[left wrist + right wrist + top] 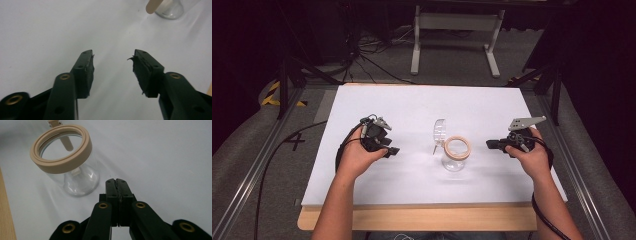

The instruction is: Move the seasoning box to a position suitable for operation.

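Note:
A clear glass jar with a tan rim ring stands upright near the middle of the white board. Its clear lid is swung open to the left on a hinge. My left gripper rests left of the jar, well apart from it, and points toward it. In the left gripper view the jaws stand open with only bare board between them, and the jar is far off at the top right. My right gripper sits right of the jar, its jaws shut on nothing, a short way from the jar.
The board lies on a wooden table whose edge runs along the front. Beyond the board are a grey floor, loose cables and a white stand. Metal rails flank both sides.

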A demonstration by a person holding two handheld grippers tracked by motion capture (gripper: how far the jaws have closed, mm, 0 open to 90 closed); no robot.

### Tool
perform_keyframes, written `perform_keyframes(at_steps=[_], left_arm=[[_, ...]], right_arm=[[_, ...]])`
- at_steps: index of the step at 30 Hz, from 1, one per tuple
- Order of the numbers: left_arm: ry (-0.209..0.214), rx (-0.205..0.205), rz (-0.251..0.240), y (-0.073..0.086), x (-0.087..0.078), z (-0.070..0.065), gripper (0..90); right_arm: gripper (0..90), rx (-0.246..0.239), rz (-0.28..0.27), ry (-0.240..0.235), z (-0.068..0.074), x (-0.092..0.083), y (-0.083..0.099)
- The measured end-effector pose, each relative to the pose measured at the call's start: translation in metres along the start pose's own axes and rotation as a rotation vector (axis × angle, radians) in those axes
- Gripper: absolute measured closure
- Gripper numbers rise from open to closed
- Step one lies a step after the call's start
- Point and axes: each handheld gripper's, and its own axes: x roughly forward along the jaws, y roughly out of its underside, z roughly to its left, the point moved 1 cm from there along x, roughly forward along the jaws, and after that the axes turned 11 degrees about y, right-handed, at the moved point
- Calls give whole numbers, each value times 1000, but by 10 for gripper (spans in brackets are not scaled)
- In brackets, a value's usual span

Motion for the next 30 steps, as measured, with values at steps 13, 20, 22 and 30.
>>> perform_keyframes(at_steps=[13,20,22,30], left_arm=[[50,19,-44,-2,-13,-11,688],[56,-10,-58,3,-18,-9,727],[58,-13,-68,4,-20,-9,742],[63,-29,-76,9,-22,-10,813]], right_arm=[[900,-13,3,-14,4,5,-3],[900,-15,-5,-36,8,13,-7],[900,-16,-7,-45,9,16,-8],[900,-35,-2,-74,15,31,-13]])
